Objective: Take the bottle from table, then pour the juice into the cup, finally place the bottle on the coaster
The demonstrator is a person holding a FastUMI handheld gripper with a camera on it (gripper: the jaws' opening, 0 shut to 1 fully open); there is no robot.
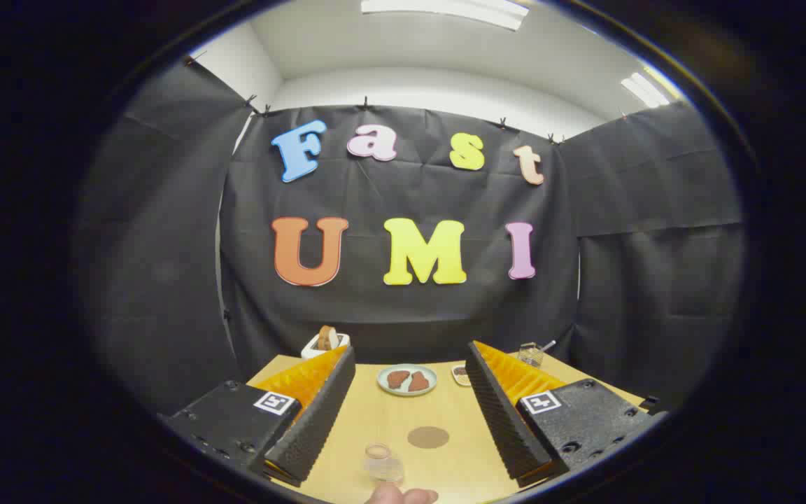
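My gripper (pixel 410 353) is open above the near end of a wooden table (pixel 375 420), with its fingers spread wide and nothing between them. A small clear bottle (pixel 382 462) with a pale orange rim stands on the table low between the fingers, close to the gripper's body. A round brown coaster (pixel 428 437) lies flat just right of the bottle and a little farther on. A clear glass cup (pixel 530 353) stands at the far right of the table, beyond the right finger's tip.
A pale plate (pixel 407 379) with two brown pieces sits mid-table beyond the coaster, and a small dish (pixel 459 374) lies to its right. A white holder with bread (pixel 326 342) stands at the far left edge. A person's fingertips (pixel 401 495) show just below the bottle.
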